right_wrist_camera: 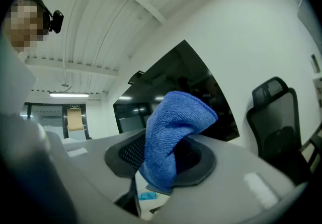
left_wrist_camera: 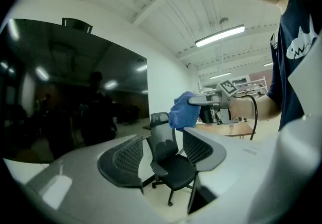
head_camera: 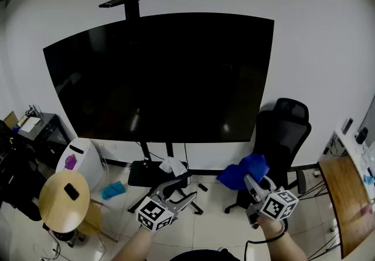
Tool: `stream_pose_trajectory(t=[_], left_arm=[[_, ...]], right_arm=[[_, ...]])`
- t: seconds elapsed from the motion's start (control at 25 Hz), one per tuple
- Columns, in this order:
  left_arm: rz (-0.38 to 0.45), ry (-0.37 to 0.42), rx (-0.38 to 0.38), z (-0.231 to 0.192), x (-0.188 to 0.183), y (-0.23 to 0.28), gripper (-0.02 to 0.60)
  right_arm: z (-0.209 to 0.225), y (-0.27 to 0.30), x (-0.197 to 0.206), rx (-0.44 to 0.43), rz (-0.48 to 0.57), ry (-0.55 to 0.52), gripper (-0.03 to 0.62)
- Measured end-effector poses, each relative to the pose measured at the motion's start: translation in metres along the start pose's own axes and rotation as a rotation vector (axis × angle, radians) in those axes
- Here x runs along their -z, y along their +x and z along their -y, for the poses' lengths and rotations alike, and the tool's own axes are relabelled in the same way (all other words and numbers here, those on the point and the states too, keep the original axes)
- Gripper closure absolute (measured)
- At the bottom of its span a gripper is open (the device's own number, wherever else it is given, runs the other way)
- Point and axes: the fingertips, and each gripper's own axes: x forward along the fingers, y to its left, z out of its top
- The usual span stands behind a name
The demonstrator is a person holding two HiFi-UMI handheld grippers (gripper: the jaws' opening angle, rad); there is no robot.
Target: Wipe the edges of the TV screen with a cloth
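Observation:
A large black TV screen (head_camera: 158, 75) stands on a floor stand against the white wall; it also shows as the dark TV screen (left_wrist_camera: 65, 92) and the TV screen (right_wrist_camera: 186, 82). My right gripper (head_camera: 253, 180) is shut on a blue cloth (head_camera: 243, 172), held low in front of the screen's lower right corner. The blue cloth (right_wrist_camera: 171, 137) bunches up between the right jaws. My left gripper (head_camera: 179, 188) hangs open and empty below the screen's bottom edge. From the left gripper view the right gripper (left_wrist_camera: 204, 103) and its blue cloth (left_wrist_camera: 182, 111) show to the right.
A black office chair (head_camera: 281, 136) stands right of the stand; the same chair (left_wrist_camera: 168, 160) shows past the left jaws. A round wooden stool (head_camera: 63, 198) and a white bin (head_camera: 79, 160) sit at the left, a wooden desk (head_camera: 345, 195) at the right. A turquoise rag (head_camera: 111, 190) lies on the floor.

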Motion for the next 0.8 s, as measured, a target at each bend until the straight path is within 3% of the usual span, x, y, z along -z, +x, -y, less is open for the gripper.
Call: stream_pose_trajectory(t=[0.28, 0.56, 0.8], left_arm=[[0.038, 0.071, 0.019, -0.017, -0.041, 0.013, 0.341], [0.093, 0.158, 0.025, -0.036, -0.096, 0.048, 0.341], [0.158, 0.256, 0.042, -0.048, -0.166, 0.105, 0.341]], right_arm=[[0.015, 0.011, -0.078, 0.009, 0.071, -0.15, 0.454], [0.042, 0.035, -0.188, 0.029, 0.167, -0.347, 0.454], [0.062, 0.064, -0.297, 0.043, 0.261, -0.542, 0.454]])
